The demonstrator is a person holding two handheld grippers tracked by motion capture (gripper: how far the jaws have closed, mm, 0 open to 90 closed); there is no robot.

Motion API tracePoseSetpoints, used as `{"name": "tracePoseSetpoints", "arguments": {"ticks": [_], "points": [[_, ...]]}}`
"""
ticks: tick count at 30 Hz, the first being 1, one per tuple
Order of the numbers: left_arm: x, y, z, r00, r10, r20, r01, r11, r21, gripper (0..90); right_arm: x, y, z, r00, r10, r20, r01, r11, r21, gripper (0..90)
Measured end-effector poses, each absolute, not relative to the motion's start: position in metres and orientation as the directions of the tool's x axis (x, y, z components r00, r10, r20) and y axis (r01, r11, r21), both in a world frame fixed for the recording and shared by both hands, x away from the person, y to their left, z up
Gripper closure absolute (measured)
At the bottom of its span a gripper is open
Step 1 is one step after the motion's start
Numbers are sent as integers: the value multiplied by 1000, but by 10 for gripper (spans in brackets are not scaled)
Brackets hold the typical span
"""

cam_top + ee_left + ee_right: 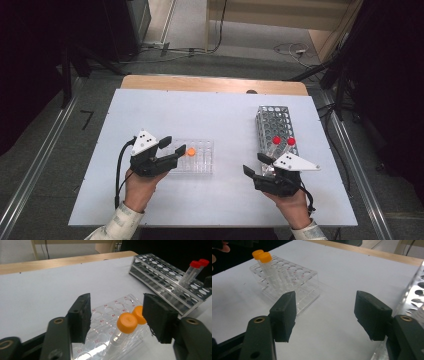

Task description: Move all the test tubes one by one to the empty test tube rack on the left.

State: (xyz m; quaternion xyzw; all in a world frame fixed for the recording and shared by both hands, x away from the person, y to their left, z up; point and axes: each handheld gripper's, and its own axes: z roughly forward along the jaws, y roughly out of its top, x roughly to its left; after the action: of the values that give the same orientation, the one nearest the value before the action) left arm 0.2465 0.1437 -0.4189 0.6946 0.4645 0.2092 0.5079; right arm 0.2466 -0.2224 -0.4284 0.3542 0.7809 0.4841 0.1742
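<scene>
Two racks share the counter (150,110), a white sheet over a wood top. Biggest item after that is the metal rack (276,131) on the right, w/ two red-capped tubes (283,141) leaning in its near holes, probably waiting their turn. Smaller is the clear plastic rack (197,156) left of centre, w/ printed hole labels, so position likely matters. Two orange-capped tubes (127,323) stand in its near-left corner, side by side, caps touching or nearly so; can't tell which.

Left hand-held gripper (171,149) sits right at that corner. Jaws apart, straddling the nearer orange cap w/o pressing it, so the tube is seated in its hole and let go, not carried. Judging from that, a tube has been delivered and the gripper needs to back off w/o tipping it.

Right hand-held gripper (260,166) hovers just beside the metal rack's near end, jaws wide apart, nothing between them, approx. pointed across the counter toward the plastic rack. Probably set to take a red-capped tube next.
</scene>
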Motion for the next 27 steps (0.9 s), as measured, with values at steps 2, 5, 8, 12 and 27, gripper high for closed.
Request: {"name": "tracePoseSetpoints", "arguments": {"ticks": [2,5,8,12,27], "points": [[247,144,-419,476,860,-185,434,-47,900,351,246,-228,-427,-680,730,64,380,277,883,325],[248,146,-419,461,868,-183,432,-39,901,328,246,-236,-425,-667,742,70,383,261,886,326],[248,146,-419,452,874,-178,430,-39,902,312,248,-250,-424,-637,767,74,392,241,888,326],[247,147,-419,443,880,-174,425,-36,904,283,250,-264,-424,-607,792,66,393,228,891,327],[247,145,-419,430,887,-170,422,-30,906,235,265,-301,-435,-448,894,16,408,188,893,375]]}}
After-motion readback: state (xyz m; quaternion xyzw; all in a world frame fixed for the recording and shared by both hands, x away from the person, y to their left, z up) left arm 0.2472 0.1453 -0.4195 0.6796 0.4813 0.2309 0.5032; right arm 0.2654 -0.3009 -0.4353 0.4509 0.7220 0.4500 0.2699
